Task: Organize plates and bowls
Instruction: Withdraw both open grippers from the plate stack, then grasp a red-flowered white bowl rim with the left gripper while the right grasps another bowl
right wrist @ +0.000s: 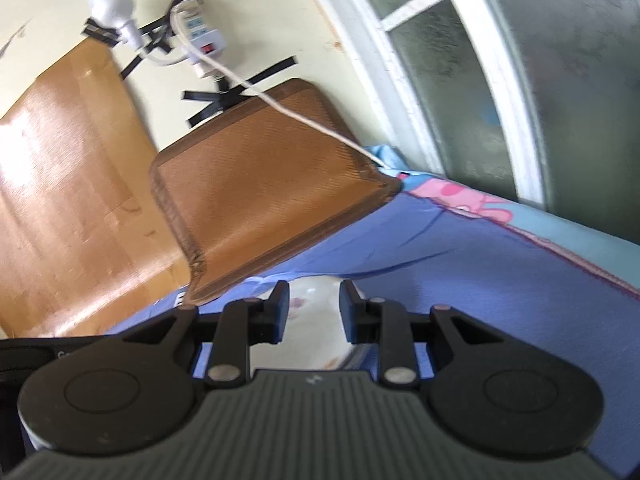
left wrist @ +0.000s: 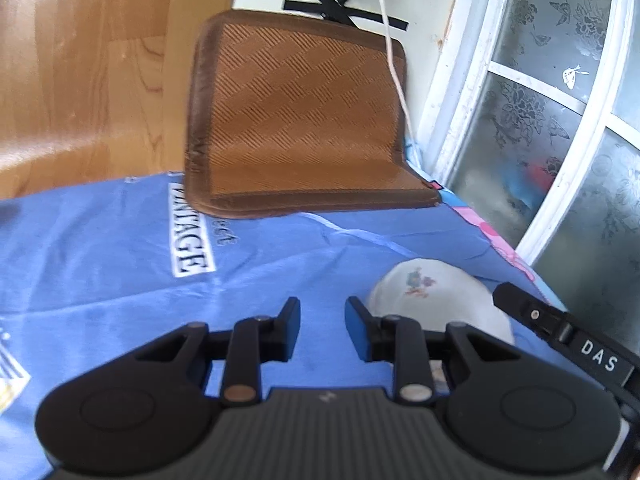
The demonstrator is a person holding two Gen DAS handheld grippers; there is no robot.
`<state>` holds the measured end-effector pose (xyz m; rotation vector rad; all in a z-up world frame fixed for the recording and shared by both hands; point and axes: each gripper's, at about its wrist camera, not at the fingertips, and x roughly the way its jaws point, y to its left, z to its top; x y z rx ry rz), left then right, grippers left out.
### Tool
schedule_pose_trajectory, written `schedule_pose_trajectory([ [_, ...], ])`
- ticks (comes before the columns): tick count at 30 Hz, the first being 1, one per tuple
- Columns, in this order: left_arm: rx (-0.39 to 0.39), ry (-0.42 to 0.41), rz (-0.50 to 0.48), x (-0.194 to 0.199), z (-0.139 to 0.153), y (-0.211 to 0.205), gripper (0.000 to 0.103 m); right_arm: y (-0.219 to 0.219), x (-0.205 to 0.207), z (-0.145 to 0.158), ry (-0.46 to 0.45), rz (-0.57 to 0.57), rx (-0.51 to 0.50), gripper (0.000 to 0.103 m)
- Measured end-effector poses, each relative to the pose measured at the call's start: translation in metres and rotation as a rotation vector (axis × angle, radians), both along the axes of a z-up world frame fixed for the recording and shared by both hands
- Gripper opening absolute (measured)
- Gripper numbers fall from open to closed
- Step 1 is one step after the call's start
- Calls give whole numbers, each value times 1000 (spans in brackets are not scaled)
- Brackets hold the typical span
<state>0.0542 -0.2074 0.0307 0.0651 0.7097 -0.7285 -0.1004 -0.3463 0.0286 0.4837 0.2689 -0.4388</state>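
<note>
- Your left tool (left wrist: 322, 330) stands narrowly parted and empty over the blue cloth (left wrist: 100, 248).
- The white bowl (left wrist: 436, 300) sits just right of it, near the window; likely ceramic, stiff, slick, breakable, so pinch its rim.
- Your right tool (right wrist: 314, 312), jaws narrowly apart, frames it without pressing.

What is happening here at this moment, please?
A person holds a two-finger gripper in each hand above a bed covered with a blue sheet. A white dish with a flower print lies on the sheet. The left gripper is open with nothing between its fingers; the dish sits just to its right. The right gripper is also open, and the dish shows in the gap, with the pads apart from it. A brown woven mat leans against the wall behind.
</note>
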Motion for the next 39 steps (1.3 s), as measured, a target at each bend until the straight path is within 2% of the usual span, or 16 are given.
schedule_pose_trajectory([
  [8, 15, -13, 71, 11, -6, 42, 27, 35, 24, -1, 28, 116, -19, 31],
  [15, 33, -2, 171, 31, -15, 85, 27, 65, 48, -5, 71, 214, -13, 31],
  [24, 70, -30, 312, 55, -19, 155, 27, 114, 90, -3, 102, 365, -26, 31],
  [39, 181, -65, 535, 88, -33, 267, 28, 196, 141, -4, 141, 572, -57, 31],
])
